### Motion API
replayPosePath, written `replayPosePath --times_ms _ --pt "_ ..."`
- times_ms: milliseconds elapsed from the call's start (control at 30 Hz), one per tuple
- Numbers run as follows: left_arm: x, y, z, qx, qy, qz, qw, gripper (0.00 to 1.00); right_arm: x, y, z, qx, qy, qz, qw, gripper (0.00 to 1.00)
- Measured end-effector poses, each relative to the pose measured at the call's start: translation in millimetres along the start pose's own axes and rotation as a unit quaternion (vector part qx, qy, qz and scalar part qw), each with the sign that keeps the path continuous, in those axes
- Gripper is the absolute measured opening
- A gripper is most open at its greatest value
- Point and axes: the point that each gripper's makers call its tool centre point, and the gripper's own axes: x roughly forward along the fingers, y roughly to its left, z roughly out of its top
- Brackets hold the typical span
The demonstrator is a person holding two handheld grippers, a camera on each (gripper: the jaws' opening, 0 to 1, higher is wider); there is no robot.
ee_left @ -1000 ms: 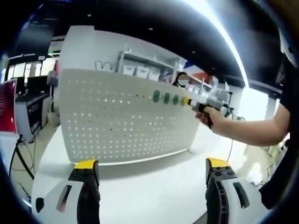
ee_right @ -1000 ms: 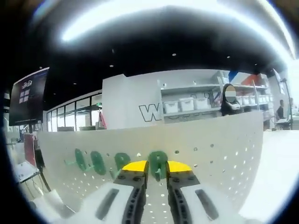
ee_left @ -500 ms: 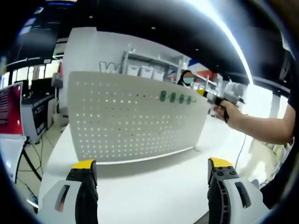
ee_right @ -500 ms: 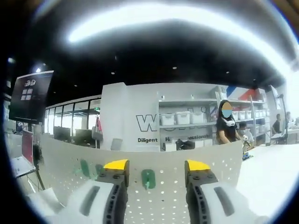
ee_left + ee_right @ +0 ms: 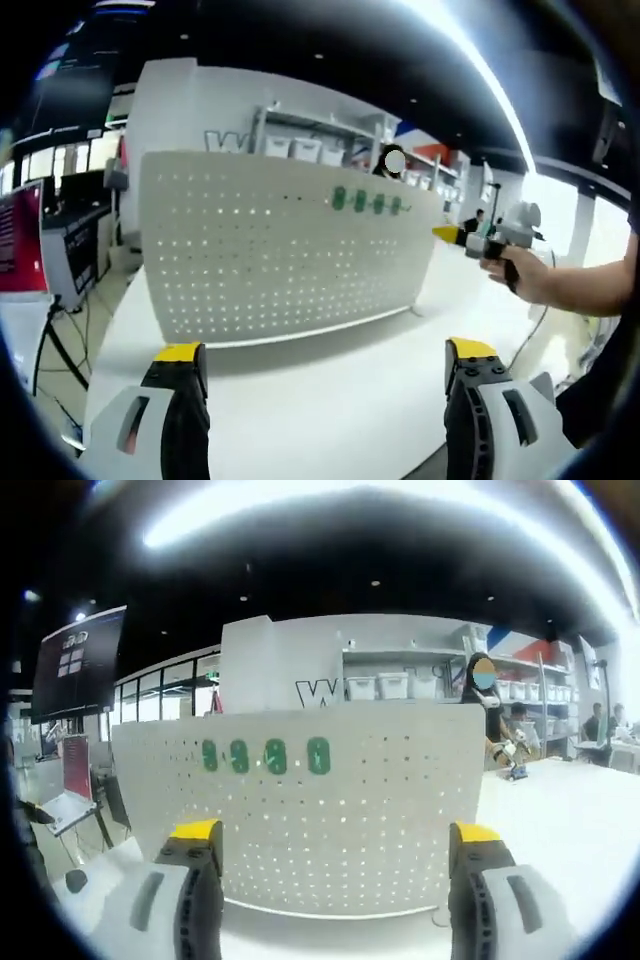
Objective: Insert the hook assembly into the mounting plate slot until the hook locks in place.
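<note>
1. One white pegboard (image 5: 340, 810) is standing upright on the table (image 5: 330, 400), straight ahead of both grippers.
2. Right gripper (image 5: 335, 845) is facing the board squarely, jaws spread wide, holding nothing.
3. Left gripper (image 5: 325, 365) is sitting equally wide and empty, viewing the board at a slant.
4. Four green hooks (image 5: 265, 756) are hanging in a level row near the top, seemingly already seated.

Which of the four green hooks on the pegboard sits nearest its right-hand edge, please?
The last green hook in the row, rightmost in the right gripper view; the other three line up to its left across the pegboard.
</note>
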Motion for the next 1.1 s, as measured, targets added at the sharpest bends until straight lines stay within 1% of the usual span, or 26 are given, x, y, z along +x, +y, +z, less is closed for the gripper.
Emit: replayPosePath --times_ms 67,200,367,500,600,767,867,1000,1100 --pt "-1 0.1 -1.7 -0.002 0.002 0.000 1.0000 1.00 -7 2 -14.1 -0.004 0.016 0.006 0.9998 0.95" --pt "-5 -2.0 -5.0 -0.002 0.003 -0.002 1.0000 1.00 -24 5 -29.1 -0.012 0.032 0.017 0.9993 0.96" --pt "-10 -6.4 -10.9 -0.007 0.006 -0.003 1.0000 1.00 -43 1 -45.6 -0.003 0.051 0.013 0.9986 1.00" --pt "-14 -10.4 -17.0 -0.016 0.008 -0.006 0.9998 1.00 -61 5 -65.3 -0.015 0.077 0.017 0.9968 1.00" --pt "-16 -13.4 -23.0 -0.015 0.014 -0.007 0.9998 1.00 -75 8 -76.3 -0.013 0.091 0.020 0.9956 1.00" --pt "-21 -16.8 -31.7 -0.024 0.015 -0.009 0.9996 1.00 -97 16 -91.6 -0.031 0.111 0.028 0.9929 1.00" --pt "-25 -18.5 -36.1 -0.026 0.017 -0.009 0.9995 1.00 -109 25 -100.5 -0.041 0.126 0.047 0.9901 1.00" --pt "-31 -20.8 -41.5 -0.027 0.019 -0.008 0.9994 1.00 -124 31 -107.0 -0.040 0.131 0.050 0.9893 1.00" --pt "-36 -19.2 -46.3 -0.032 0.023 -0.006 0.9992 1.00 -132 38 -113.2 -0.040 0.139 0.059 0.9877 1.00"
